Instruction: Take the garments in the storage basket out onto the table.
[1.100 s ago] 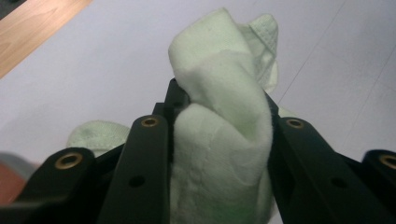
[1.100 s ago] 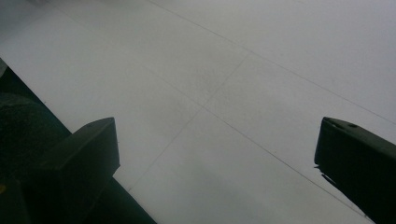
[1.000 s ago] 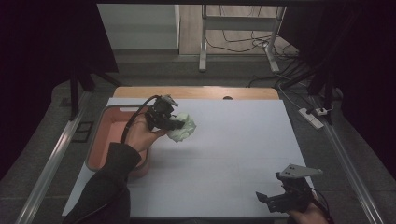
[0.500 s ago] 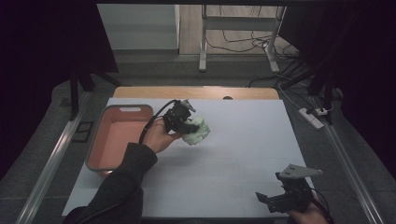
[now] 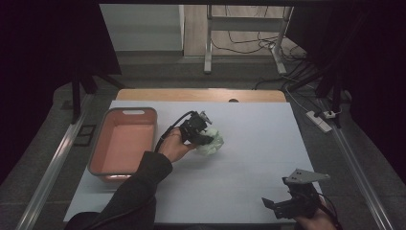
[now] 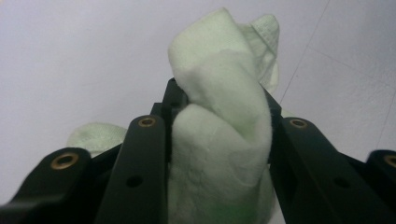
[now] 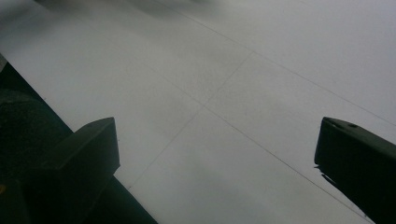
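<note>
A pale green cloth (image 5: 211, 142) is seen bunched up near the middle of the white bench (image 5: 258, 158), just right of the left tongs (image 5: 200, 134), which are held by the person's left hand (image 5: 174, 146). In the left gripper view the cloth (image 6: 219, 140) is found squeezed between the two black jaws of the left tongs (image 6: 219, 154): the jaws are closed onto a thick fold of it, and the gap between them is taken up wholly by the fabric. A lobe of the cloth stands up past the jaw tips, and a further part is seen lying on the bench surface at the lower left of that view. Whether the rest of the bundle rests on the bench or is lifted clear cannot be told from the high view.

A salmon-pink tray (image 5: 98, 153) is seen to the left of the hand, near it but apart from the cloth; this is shown by the high view alone.

The right tongs (image 5: 292, 203) are held well apart from the cloth, at the near right edge of the bench. In the right gripper view the jaws of the right tongs (image 7: 215, 154) are seen spread wide, with nothing between them but the bare bench surface (image 7: 243, 70), whose faint seam lines are visible there and not from above.
</note>
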The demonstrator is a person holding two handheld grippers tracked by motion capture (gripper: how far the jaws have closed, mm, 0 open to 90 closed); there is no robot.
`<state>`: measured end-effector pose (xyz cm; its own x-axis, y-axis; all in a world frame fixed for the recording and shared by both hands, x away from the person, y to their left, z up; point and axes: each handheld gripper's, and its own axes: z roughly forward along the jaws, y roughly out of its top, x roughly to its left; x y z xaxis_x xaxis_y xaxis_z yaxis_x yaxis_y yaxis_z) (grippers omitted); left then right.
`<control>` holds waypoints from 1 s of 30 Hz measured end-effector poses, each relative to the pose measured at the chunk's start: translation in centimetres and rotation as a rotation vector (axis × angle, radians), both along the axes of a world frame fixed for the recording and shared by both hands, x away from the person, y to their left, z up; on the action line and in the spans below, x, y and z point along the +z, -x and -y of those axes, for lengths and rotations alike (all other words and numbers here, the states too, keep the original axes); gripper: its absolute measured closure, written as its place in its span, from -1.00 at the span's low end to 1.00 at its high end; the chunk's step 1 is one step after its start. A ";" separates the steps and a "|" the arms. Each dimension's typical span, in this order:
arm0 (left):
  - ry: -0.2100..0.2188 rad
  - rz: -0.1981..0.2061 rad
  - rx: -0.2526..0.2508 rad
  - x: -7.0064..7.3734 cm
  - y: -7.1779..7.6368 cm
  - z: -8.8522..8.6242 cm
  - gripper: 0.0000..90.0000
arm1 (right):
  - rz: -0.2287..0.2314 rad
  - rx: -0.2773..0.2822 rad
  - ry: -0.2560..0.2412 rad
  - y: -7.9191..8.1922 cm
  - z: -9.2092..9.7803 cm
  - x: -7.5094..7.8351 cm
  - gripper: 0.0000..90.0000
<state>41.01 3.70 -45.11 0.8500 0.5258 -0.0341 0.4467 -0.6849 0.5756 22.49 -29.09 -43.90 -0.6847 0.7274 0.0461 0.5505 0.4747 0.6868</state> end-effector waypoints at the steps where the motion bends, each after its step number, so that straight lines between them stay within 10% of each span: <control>1: -0.001 0.003 -0.005 -0.2 0.0 0.1 0.47 | 0.000 0.000 0.000 0.0 0.0 0.0 -1.00; 18: -0.050 0.003 -0.023 -3.9 -0.2 1.8 0.33 | -0.002 0.005 0.007 0.0 -0.1 0.0 -1.00; 30: -0.034 -0.032 0.050 -5.3 -0.7 1.4 0.00 | -0.005 0.008 0.015 0.0 -0.2 -0.1 -1.00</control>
<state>41.74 2.35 -50.44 0.8215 0.5687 -0.0419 0.4984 -0.6803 0.5374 22.48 -28.90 -43.98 -0.6903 0.7225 0.0387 0.5503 0.4896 0.6764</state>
